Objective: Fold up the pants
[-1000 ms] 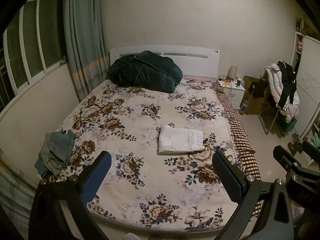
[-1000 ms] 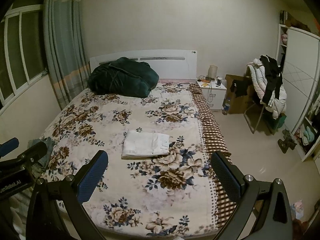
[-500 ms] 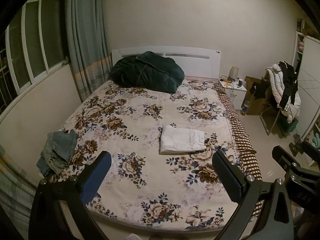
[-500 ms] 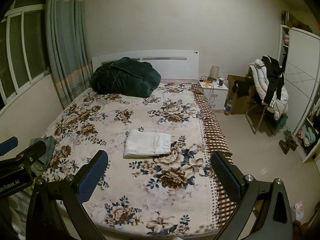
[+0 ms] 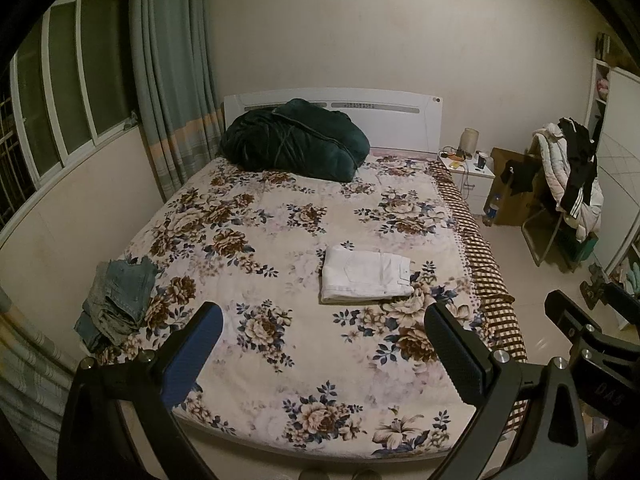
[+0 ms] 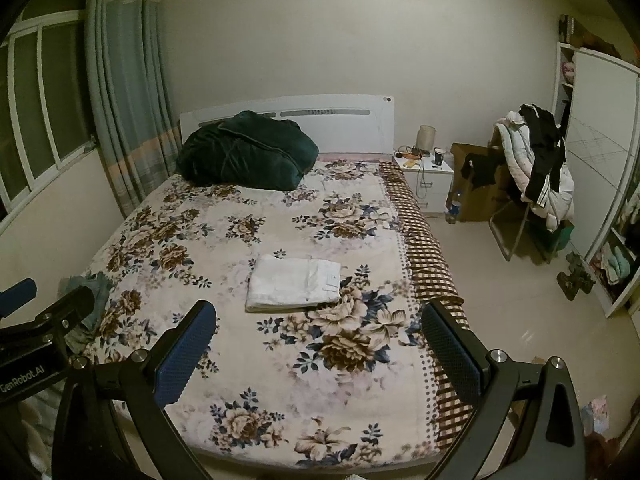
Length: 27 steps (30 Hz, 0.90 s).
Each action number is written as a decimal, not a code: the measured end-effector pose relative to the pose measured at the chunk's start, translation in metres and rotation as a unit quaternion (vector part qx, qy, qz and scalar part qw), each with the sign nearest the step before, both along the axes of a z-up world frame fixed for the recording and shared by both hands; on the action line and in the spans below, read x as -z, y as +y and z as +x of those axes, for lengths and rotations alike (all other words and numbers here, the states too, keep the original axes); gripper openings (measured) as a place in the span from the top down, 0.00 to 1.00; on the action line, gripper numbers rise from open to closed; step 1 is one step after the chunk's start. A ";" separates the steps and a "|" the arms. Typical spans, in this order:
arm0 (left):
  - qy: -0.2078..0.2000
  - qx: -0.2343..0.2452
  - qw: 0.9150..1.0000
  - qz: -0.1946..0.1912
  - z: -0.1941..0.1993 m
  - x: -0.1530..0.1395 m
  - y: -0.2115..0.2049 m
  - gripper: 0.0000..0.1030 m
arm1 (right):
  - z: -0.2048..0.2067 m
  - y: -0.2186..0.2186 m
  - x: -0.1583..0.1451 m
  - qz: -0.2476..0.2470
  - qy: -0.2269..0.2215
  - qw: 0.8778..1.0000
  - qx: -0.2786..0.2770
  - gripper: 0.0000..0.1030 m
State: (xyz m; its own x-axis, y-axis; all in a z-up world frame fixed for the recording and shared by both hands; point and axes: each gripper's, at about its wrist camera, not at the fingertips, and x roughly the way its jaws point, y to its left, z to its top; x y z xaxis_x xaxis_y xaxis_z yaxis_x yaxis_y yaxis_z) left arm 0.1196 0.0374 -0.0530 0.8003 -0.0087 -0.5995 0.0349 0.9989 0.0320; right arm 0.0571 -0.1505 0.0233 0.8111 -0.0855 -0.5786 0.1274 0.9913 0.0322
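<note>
White pants [image 5: 366, 276] are seen folded flat on the bed [image 5: 280, 368], denim pants [image 5: 118, 300] heaped at its edge, presumably next, while both hand-held grippers, left [image 5: 322, 354] and right [image 6: 318, 350], are held spread and empty above its foot.

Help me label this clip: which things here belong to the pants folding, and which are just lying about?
Belongs to the job:
white folded pants
crumpled jeans
left tongs, open
right tongs, open

Just lying about:
dark green blanket
nightstand
chair heaped with clothes
</note>
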 end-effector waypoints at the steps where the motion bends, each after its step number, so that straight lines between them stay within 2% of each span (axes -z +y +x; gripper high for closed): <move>1: -0.001 0.000 1.000 0.000 0.000 0.000 0.000 0.00 | 0.000 0.000 0.000 0.001 0.000 1.000 0.001 0.00; 27: -0.004 -0.003 1.000 0.003 0.000 0.007 0.001 0.00 | 0.003 -0.001 0.008 0.001 -0.003 1.000 0.005 0.00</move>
